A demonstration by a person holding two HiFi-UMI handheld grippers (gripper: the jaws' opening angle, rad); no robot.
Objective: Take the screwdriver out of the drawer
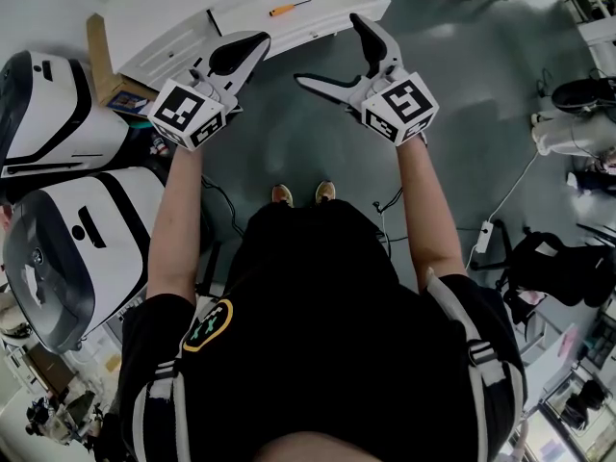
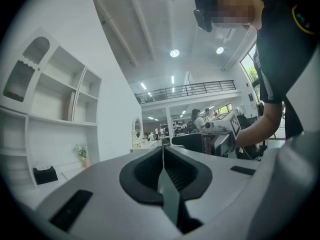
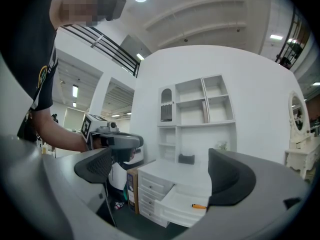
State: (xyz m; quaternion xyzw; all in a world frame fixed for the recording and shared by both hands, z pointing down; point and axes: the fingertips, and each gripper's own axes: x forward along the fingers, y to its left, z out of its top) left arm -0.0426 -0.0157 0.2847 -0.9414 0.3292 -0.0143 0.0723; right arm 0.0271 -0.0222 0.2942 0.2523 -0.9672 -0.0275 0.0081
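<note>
An orange-handled screwdriver (image 1: 289,8) lies in the open top drawer (image 1: 313,30) of a white drawer unit (image 1: 159,22) ahead of me. The right gripper view shows the screwdriver (image 3: 198,206) in the pulled-out drawer (image 3: 172,206), low and to the right between the jaws. My right gripper (image 1: 327,51) is open wide with nothing between its pads (image 3: 95,165), held short of the drawer's front. To its left my left gripper (image 1: 241,54) is shut and holds nothing, its pads (image 2: 172,171) pressed together.
Two large white and black machines (image 1: 58,114) (image 1: 77,258) stand at the left, with a cardboard box (image 1: 101,61) beside the drawer unit. Cables (image 1: 500,210) and a black bag (image 1: 558,268) lie on the floor at the right. White shelves (image 3: 197,104) rise above the unit.
</note>
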